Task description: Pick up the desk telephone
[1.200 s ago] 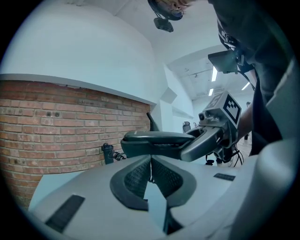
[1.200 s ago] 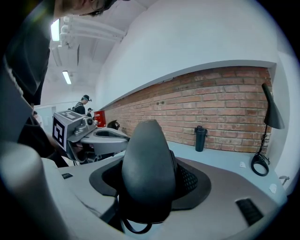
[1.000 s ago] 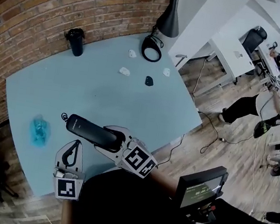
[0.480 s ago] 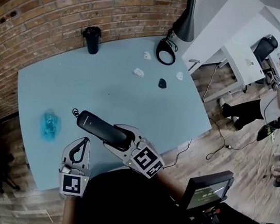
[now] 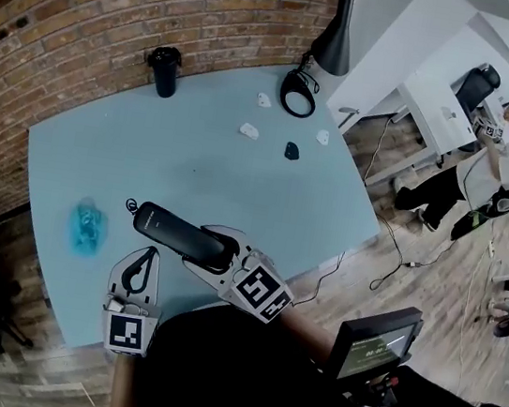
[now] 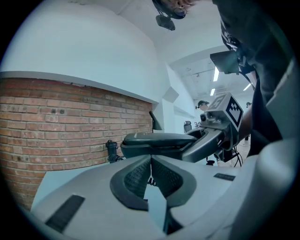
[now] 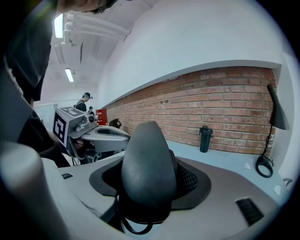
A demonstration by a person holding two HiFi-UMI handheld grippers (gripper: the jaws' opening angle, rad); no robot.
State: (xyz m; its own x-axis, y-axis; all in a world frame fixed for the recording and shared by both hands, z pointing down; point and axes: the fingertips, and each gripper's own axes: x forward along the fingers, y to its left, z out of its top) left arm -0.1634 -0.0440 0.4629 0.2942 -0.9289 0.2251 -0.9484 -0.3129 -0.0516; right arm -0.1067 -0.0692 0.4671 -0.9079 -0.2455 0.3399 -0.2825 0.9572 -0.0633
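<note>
My right gripper [image 5: 213, 248] is shut on a black telephone handset [image 5: 175, 230], held roughly level over the near part of the light blue table [image 5: 221, 174]. The handset sticks out to the left past the jaws, and a bit of coiled cord [image 5: 131, 205] hangs at its far end. Seen along the right gripper [image 7: 150, 174], the handset [image 7: 147, 154] fills the gap between the pads. My left gripper [image 5: 144, 254] sits just below and left of the handset, apart from it. Its fingertips [image 6: 150, 158] meet with nothing between them.
At the table's far side are a black bottle [image 5: 165, 71], a black lamp [image 5: 333, 41] with a cable loop [image 5: 300, 92], small white pieces [image 5: 249, 131] and a small black object [image 5: 292, 150]. A blue object [image 5: 87, 225] lies near the left edge. People [image 5: 497, 163] stand beyond on the right.
The head view has shifted a little, so the table sits slightly differently in the picture. Both grippers and the handset keep the same stance. A person in the background has moved.
</note>
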